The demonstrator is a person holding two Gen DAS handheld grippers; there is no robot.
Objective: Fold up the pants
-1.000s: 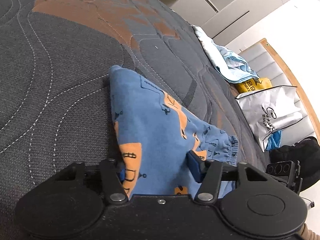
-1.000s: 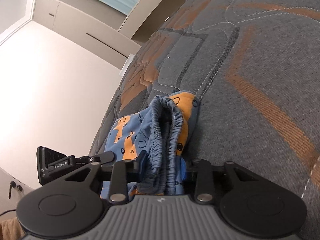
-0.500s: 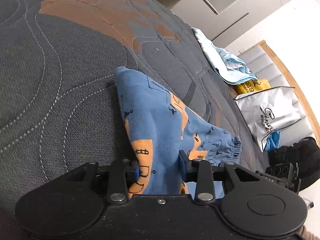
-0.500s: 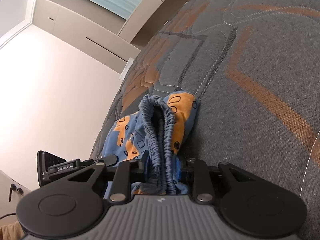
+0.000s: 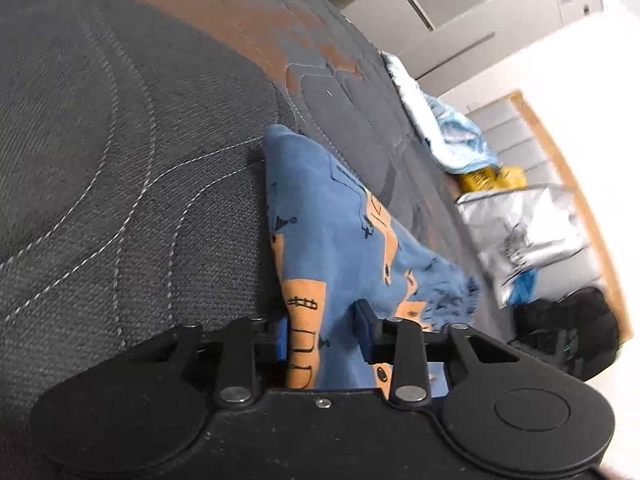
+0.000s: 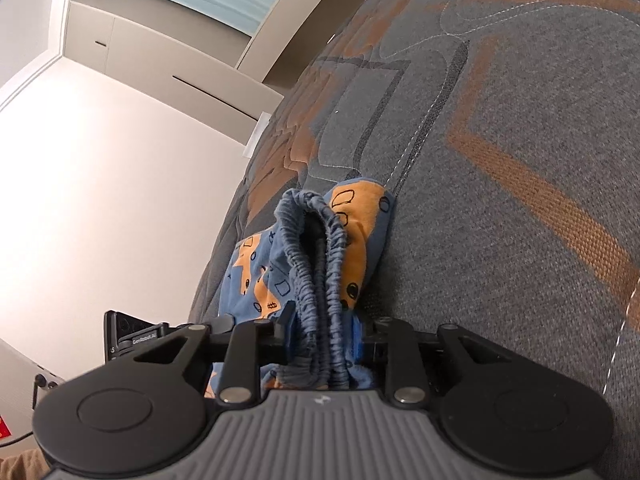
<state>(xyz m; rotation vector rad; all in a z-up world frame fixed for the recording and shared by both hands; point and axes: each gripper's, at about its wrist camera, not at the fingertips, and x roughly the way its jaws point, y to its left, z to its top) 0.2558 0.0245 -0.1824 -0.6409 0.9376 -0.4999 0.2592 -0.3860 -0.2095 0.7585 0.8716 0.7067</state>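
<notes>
**Blue printed pants gripped at both ends on a quilted bed**

Blue fabric with orange patches, the pants [image 5: 332, 240] are lying on the grey and orange quilted bed cover [image 5: 120, 140], running from 6 o'clock up toward 12 in the left wrist view. The left gripper [image 5: 322, 340] is pointing downward at the bed, its jaws closing with a fold of the pants between them, the pads pressing the cloth. The right gripper [image 6: 322, 336] is tilting down too, its jaws narrowed and clamping the gathered elastic waistband [image 6: 316, 260]. Both gripper bodies are hiding the cloth nearest the cameras. At 3 o'clock in the left view a silver bag [image 5: 524, 232] is looking blurred, its print unreadable.
</notes>
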